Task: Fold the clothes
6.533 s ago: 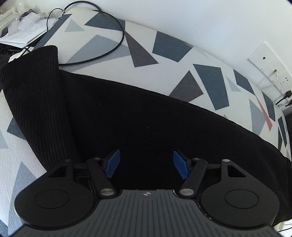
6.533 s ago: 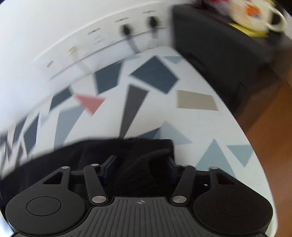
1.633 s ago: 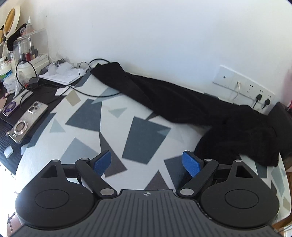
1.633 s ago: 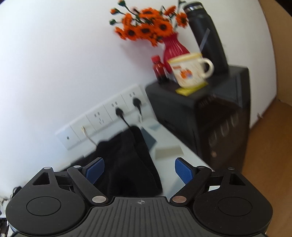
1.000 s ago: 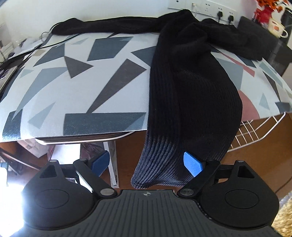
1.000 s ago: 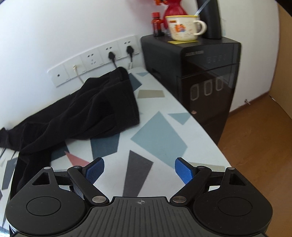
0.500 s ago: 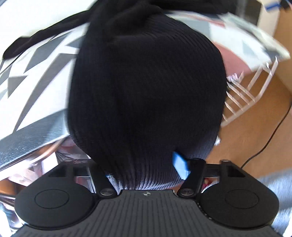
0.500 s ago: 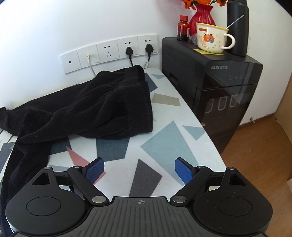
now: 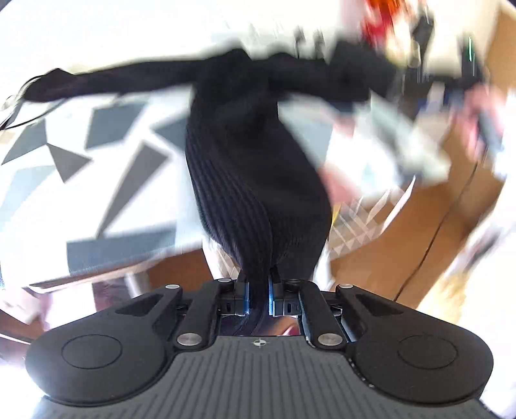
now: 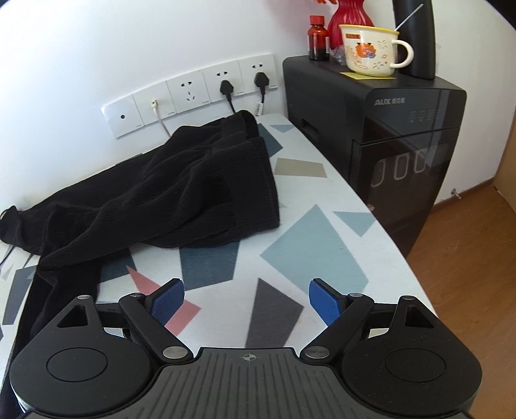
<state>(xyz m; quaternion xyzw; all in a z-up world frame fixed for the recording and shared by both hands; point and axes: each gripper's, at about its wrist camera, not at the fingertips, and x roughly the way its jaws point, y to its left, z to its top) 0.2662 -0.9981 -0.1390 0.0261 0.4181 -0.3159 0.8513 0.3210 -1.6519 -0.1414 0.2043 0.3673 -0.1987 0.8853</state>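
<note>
Left tongs, open around the hanging hem half a second ago, now clamped on the sweater. Rest heaped on desk. Right tongs wide open, empty. Ready for spreading.

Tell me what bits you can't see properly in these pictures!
- Left wrist view: the red-orange thing top right and the wire rack are smeared by motion blur.
- Left wrist view: the black garment's end is hidden between the left gripper's fingers.
- Right wrist view: the red vase is cut off by the top edge.
</note>
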